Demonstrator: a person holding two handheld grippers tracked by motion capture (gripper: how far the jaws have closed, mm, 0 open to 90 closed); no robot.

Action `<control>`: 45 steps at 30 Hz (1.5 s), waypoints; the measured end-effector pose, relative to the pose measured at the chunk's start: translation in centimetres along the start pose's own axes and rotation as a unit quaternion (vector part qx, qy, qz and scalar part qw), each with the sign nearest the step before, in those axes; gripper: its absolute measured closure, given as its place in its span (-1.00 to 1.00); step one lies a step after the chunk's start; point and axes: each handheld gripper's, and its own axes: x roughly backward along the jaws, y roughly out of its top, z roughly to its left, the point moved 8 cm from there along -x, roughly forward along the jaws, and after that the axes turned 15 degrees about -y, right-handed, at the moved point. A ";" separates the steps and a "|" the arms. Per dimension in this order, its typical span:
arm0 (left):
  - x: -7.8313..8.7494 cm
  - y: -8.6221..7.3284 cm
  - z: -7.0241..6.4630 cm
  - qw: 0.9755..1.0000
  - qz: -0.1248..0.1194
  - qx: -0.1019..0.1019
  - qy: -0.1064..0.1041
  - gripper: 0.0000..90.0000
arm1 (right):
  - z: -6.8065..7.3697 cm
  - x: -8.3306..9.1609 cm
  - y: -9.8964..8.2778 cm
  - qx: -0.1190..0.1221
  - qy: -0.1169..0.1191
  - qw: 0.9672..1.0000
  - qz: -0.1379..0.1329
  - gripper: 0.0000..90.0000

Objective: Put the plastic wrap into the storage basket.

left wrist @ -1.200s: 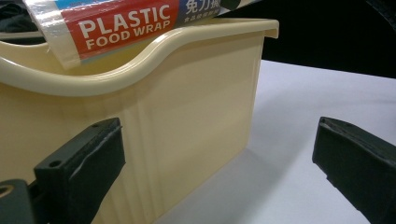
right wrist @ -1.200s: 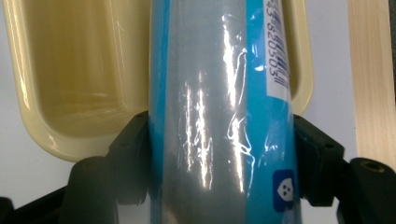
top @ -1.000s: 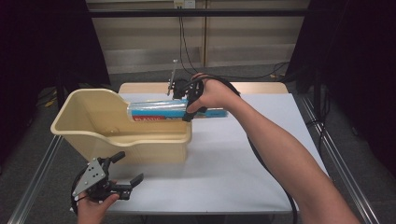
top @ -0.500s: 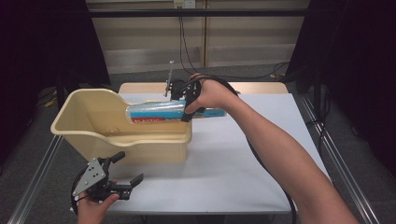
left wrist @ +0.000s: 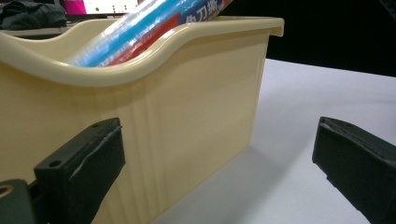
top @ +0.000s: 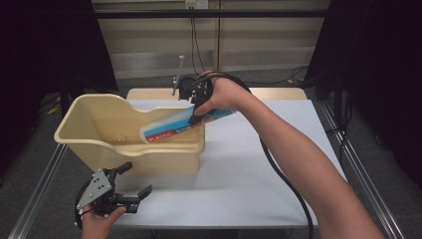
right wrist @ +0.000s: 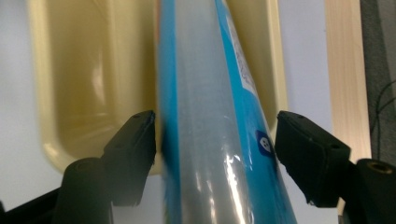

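Now the right claw (right wrist: 215, 140) had just been widening around the plastic-wrap roll (top: 186, 122) tilted into the bin (top: 124, 149) ahead; releasing slowly seemed wise, lest it roll out.

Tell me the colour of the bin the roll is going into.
Pale cream-yellow bin, clearest in the high view.

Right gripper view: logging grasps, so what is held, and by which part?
Blue roll, between the right tongs near its outer end; they have just been opening, grip uncertain.
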 end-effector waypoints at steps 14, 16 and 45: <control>-0.2 0.0 -0.1 1.000 0.001 0.001 -0.002 -0.95 | -2.1 2.9 -0.3 -0.069 -0.008 0.996 -0.048 -0.83; -0.2 0.0 -0.2 1.000 0.001 0.001 -0.002 -0.95 | -2.1 3.1 -0.7 -0.073 -0.007 0.996 -0.048 -0.84; -0.5 -0.2 -0.3 1.000 0.010 0.000 0.003 -0.95 | -1.2 4.7 -10.5 -0.127 -0.011 0.991 -0.052 -0.89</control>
